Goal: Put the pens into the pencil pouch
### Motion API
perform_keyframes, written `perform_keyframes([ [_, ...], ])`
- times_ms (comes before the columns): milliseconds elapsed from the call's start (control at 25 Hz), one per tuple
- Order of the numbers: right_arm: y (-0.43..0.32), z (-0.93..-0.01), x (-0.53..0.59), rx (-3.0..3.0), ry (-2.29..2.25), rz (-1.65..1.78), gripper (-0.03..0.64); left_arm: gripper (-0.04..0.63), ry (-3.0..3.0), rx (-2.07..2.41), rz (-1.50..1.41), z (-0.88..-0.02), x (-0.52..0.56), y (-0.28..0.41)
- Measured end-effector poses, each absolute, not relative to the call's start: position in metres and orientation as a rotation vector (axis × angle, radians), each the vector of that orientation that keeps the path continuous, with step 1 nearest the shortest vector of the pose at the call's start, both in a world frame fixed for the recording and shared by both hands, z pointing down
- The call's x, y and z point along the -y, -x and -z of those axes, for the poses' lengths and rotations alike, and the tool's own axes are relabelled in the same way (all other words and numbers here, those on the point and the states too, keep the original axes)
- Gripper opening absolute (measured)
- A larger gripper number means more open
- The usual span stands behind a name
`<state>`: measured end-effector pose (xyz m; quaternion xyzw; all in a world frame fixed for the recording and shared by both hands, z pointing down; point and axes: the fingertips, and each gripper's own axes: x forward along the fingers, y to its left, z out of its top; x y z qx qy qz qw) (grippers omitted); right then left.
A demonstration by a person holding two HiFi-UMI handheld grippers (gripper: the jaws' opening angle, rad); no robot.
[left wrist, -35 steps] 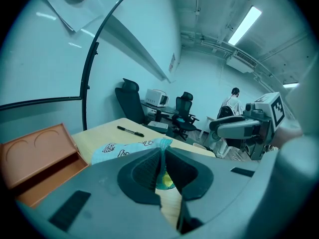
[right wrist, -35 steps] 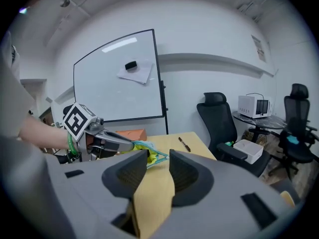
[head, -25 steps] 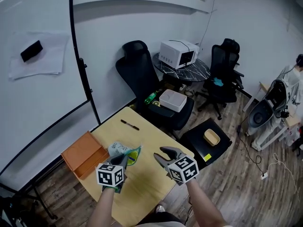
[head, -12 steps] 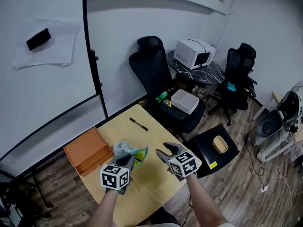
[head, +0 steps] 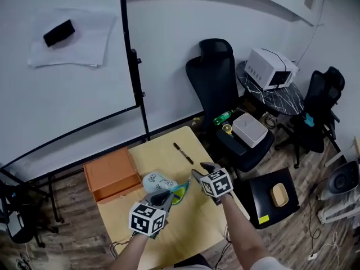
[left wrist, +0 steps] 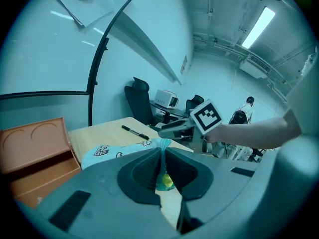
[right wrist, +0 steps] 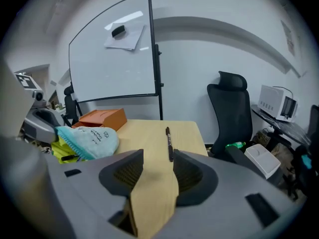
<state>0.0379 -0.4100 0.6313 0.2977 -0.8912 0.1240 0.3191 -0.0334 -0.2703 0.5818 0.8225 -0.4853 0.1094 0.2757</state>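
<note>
A light blue pencil pouch [head: 160, 183] with a yellow-green lining lies on the wooden table [head: 152, 156]. My left gripper [head: 167, 196] is shut on the pouch's open edge [left wrist: 162, 146] and lifts it. A dark pen tip shows in the pouch mouth [right wrist: 70, 158] in the right gripper view. A black pen [head: 183, 153] lies farther back on the table, also seen as the black pen [right wrist: 169, 143] straight ahead of my right gripper [right wrist: 155, 176]. That right gripper [head: 201, 170] is open and empty, just right of the pouch.
An orange box [head: 112, 174] stands at the table's left edge. A whiteboard [head: 62, 55] on a stand rises behind the table. A black office chair [head: 216, 89] sits off the far right corner, with a white box [head: 251, 129] and a green bottle [head: 224, 117] beside it.
The head view has swung, so the table sits further right in the frame. Both grippers stay close together over the pouch; the left still holds its edge.
</note>
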Motion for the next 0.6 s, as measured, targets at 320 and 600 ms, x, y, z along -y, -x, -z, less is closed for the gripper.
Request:
perform_keyframes([
  [320, -0.02, -0.679, 0.449, 2.253, -0.7, -0.302, 0.184, 0.034, -2.172, 1.335, -0.321, -0.589, 0.282, 0.024],
  [600, -0.01, -0.7, 0.461, 2.183, -0.679, -0.275, 0.153, 0.034, -2.127, 1.379, -0.3, -0.59, 0.287, 0.027],
])
